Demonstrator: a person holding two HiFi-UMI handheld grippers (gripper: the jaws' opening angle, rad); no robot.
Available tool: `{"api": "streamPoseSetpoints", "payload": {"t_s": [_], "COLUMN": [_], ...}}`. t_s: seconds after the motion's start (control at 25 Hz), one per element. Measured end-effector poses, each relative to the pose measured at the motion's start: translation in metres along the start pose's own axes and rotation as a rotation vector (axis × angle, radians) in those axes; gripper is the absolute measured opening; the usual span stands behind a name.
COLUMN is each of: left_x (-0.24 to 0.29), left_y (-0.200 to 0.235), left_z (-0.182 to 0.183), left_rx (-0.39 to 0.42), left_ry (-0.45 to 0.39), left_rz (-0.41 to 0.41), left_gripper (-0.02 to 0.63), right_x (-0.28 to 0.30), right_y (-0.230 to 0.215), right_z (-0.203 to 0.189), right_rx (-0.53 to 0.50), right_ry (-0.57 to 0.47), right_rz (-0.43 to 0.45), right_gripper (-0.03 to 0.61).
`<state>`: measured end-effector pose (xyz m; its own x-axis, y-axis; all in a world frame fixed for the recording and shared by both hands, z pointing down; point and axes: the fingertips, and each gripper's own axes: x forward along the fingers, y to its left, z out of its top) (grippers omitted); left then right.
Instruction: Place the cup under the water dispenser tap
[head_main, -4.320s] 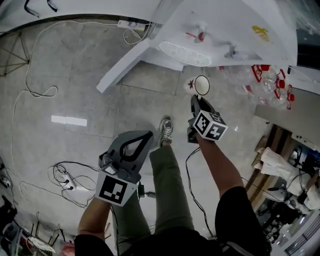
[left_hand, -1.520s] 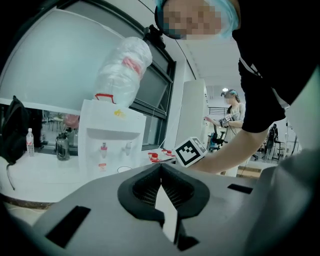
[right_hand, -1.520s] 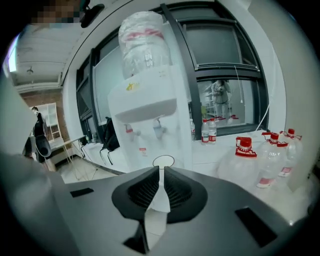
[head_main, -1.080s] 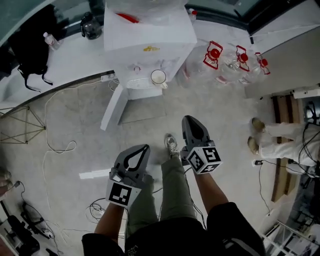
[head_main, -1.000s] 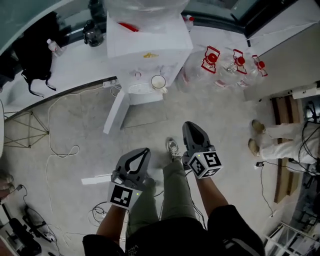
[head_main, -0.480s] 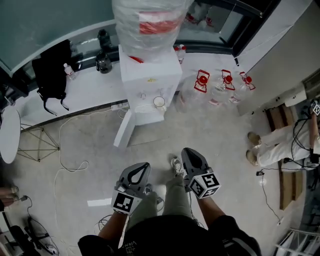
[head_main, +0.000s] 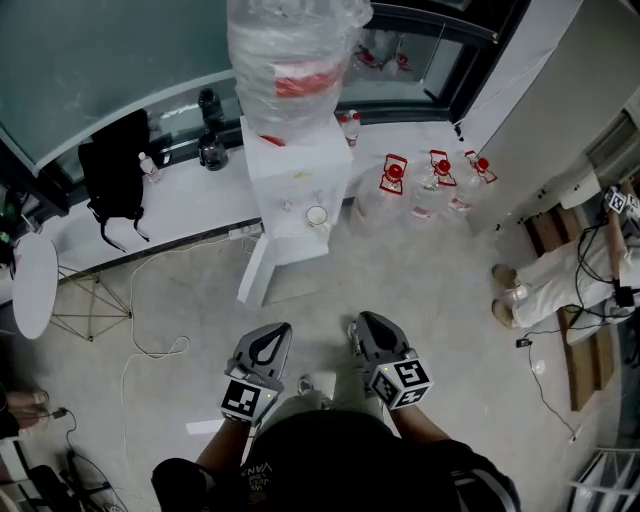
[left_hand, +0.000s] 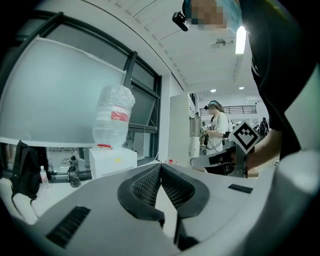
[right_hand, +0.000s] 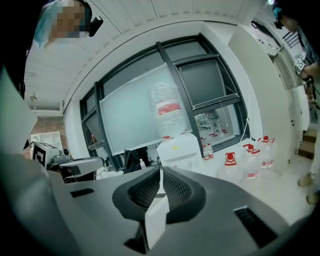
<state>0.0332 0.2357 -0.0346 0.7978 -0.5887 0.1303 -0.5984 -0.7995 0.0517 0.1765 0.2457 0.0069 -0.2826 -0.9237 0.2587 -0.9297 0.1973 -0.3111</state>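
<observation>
A white cup (head_main: 317, 216) stands in the recess of the white water dispenser (head_main: 300, 165), below its taps; a large clear bottle (head_main: 290, 60) sits on top. Both grippers are far back from it, close to my body. My left gripper (head_main: 275, 328) is shut with nothing in it, its ribbed pads (left_hand: 150, 185) meeting at the tip. My right gripper (head_main: 366, 318) is likewise shut and empty. The left gripper view shows the dispenser (left_hand: 112, 160) beyond the closed left gripper (left_hand: 160, 165). In the right gripper view the dispenser (right_hand: 179, 147) stands past the right gripper (right_hand: 160, 170). The cup is hidden in both gripper views.
Several spare water jugs (head_main: 430, 185) stand right of the dispenser. A black backpack (head_main: 112, 175) rests on the white ledge. A white panel (head_main: 255, 275) leans at the dispenser's foot. A cable (head_main: 150, 300) loops on the floor. Another person (head_main: 560, 275) stands at right.
The cup, held by the right gripper earlier, now stays at the dispenser. Both empty grippers have drawn back and risen, and the dispenser looks smaller and farther away.
</observation>
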Motion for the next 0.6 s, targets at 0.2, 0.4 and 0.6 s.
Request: {"api": "streamPoseSetpoints", "payload": {"t_s": [0.2,0.4,0.6], "left_x": [-0.014,-0.029,-0.044], "left_y": [-0.012,-0.023,-0.037], "left_z": [0.019,0.030,0.026], "left_rx": [0.021,0.031,0.033], "left_ry": [-0.016,-0.040,-0.035], "left_rz": [0.007,0.024,0.023], "left_gripper": [0.020,0.020,0.019], "right_x": [-0.031,-0.058,-0.072], "right_y": [0.009,0.017,0.023], "right_z": [0.023,0.033,0.028], "right_rx": [-0.024,-0.058,-0.047], "right_ry": [-0.031,-0.044,-0.049], "right_rz": [0.004,0.006,-0.001], "right_gripper": [0.051,0.051,0.048]}}
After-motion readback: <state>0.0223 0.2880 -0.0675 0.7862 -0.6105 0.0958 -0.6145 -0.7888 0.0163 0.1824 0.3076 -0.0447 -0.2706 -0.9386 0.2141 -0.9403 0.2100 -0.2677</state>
